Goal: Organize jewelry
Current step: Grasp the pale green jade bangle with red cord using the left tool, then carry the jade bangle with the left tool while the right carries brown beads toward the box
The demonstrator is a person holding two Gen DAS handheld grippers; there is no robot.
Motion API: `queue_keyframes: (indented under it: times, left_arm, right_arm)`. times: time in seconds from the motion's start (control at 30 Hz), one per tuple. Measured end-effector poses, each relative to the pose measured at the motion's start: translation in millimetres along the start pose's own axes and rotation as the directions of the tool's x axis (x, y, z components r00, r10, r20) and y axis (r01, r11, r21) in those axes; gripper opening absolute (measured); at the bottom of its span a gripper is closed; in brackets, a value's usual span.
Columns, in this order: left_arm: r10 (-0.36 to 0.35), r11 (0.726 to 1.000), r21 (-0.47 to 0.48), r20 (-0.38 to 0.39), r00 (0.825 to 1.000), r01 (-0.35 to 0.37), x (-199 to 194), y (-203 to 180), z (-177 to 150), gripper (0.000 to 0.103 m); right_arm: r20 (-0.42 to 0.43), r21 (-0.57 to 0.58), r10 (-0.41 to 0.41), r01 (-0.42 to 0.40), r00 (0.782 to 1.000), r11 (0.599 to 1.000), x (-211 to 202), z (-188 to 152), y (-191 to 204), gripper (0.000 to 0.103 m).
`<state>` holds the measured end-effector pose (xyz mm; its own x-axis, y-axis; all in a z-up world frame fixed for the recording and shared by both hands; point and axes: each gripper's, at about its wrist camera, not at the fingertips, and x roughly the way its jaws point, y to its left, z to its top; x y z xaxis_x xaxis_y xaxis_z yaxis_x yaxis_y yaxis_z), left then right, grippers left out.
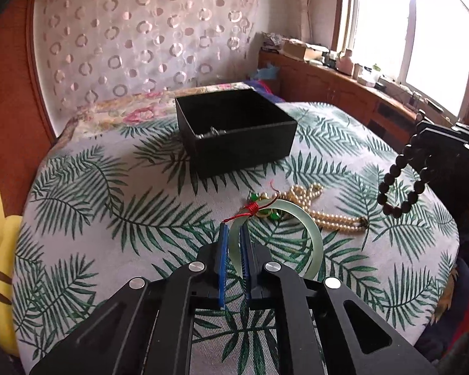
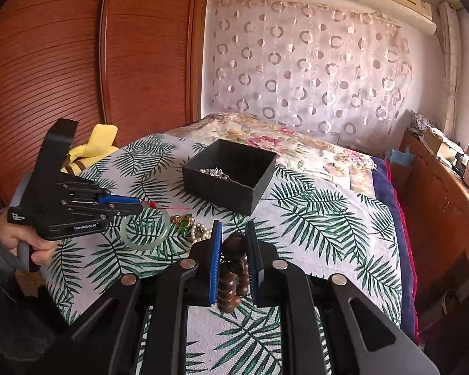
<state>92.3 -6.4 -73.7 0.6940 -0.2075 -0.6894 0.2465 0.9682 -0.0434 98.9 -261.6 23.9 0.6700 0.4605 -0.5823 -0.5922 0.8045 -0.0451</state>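
My left gripper (image 1: 233,229) is shut on the rim of a pale green jade bangle (image 1: 312,234); it also shows in the right wrist view (image 2: 140,204) with the bangle (image 2: 145,243) hanging from it just above the bed. My right gripper (image 2: 233,228) is shut on a dark wooden bead bracelet (image 2: 231,281); in the left wrist view the bracelet (image 1: 400,181) dangles from it at the right edge. An open black box (image 1: 234,131) (image 2: 231,175) holds silver jewelry (image 2: 214,172). A pearl necklace (image 1: 325,212) and a green and gold piece with red cord (image 1: 259,207) lie on the bed.
The bed has a leaf-print cover (image 1: 109,218) and a floral blanket (image 2: 265,137) behind the box. A yellow plush toy (image 1: 0,250) lies at the left edge. A wooden wardrobe (image 2: 78,62) stands on the left, a cluttered wooden window shelf (image 1: 344,72) on the right.
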Motion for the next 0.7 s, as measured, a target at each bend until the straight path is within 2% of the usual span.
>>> queue_keyframes:
  times: [0.4,0.7]
  left_arm:
    - [0.004,1.0,-0.021,0.05,0.999,-0.003,-8.4,5.8,18.3,0.007]
    - [0.015,1.0,-0.024,0.094,0.995,-0.013,-13.7,9.9,39.6,0.007]
  right_arm:
    - [0.019,-0.029,0.003,-0.002,1.0,1.0,7.2,25.9,-0.7,0.017]
    - [0.05,-0.056,0.019,-0.016,0.999,0.998,21.9,67.5,-4.4,0.017]
